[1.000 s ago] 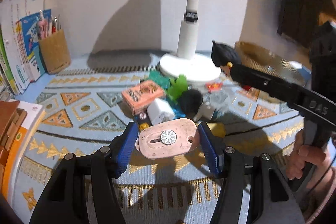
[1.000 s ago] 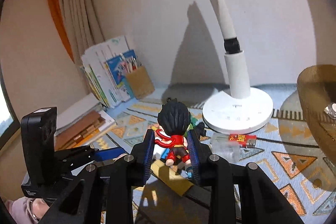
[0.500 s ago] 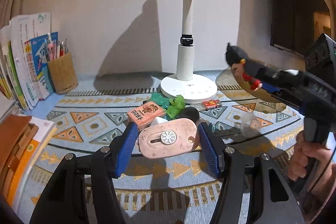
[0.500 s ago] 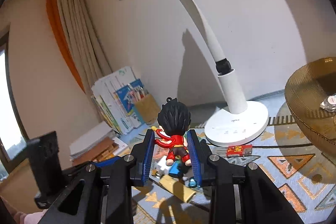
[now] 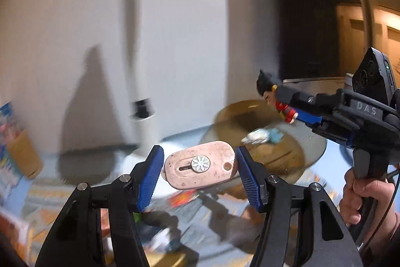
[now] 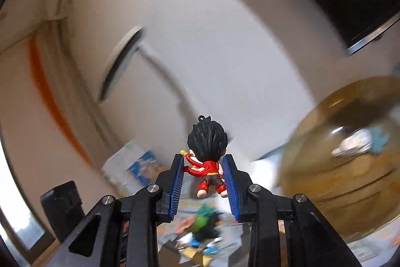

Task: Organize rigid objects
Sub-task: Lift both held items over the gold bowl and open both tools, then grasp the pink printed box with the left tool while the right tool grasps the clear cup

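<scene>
Now we hold two things up in the air; our left gripper (image 5: 198,165) has its jaws wide apart with the pink tag (image 5: 200,171) between them, long side running jaw to jaw, though we cannot tell if both pads touch it; our right gripper (image 6: 203,175) is closed tight on the little toy figure (image 6: 207,159), head up; the brown bowl (image 6: 350,182) lies to the right of both, and we judge our right hand nearer its rim.
</scene>
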`<state>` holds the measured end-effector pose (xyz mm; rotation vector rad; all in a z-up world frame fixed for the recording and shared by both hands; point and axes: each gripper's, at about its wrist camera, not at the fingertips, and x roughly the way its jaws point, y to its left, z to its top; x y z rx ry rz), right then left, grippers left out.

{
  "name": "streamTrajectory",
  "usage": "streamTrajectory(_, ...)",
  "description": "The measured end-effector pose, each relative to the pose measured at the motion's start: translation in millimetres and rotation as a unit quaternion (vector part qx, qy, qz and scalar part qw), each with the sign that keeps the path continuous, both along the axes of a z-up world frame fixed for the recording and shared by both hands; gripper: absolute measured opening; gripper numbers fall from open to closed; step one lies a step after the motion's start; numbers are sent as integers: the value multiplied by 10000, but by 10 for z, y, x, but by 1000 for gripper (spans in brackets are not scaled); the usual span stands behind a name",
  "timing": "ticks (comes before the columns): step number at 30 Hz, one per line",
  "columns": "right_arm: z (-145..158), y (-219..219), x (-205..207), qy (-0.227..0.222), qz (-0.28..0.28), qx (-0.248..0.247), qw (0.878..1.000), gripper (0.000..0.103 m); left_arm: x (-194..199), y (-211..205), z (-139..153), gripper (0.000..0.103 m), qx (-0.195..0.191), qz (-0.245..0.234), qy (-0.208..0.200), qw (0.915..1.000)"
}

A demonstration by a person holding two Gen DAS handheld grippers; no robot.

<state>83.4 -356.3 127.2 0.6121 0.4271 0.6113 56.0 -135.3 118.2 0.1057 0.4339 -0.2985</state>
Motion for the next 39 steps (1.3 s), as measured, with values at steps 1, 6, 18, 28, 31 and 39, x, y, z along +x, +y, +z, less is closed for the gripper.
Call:
streamTrajectory(1, 7, -80, 57, 103, -113, -109, 9998, 31, 128, -125, -6, 57, -48, -125, 70, 9999)
streamTrajectory(6, -115, -527, 363, 884, -636, -564, 9924, 31, 671, -689, -114, 57, -196, -610, 438, 9970)
streamTrajectory(18, -448, -781, 695, 1730, -784, -872, 9779, 31, 1125, -1204, -399, 57, -211, -872, 1085, 9900)
streamTrajectory(28, -212, -732, 693, 1515, -738, -583, 9840, 103, 1076, -1110, -463, 102, -246, -1042, 1548, 9821)
streamTrajectory(31, -120, -638, 656, 1426, -610, -402, 9871, 103, 997, -1013, -431, 102, -197, -919, 1505, 9841)
streamTrajectory(39, 74, -270, 430, 1318, -450, -390, 9895, 103, 712, -436, -166, 102, -247, -513, 1204, 9911)
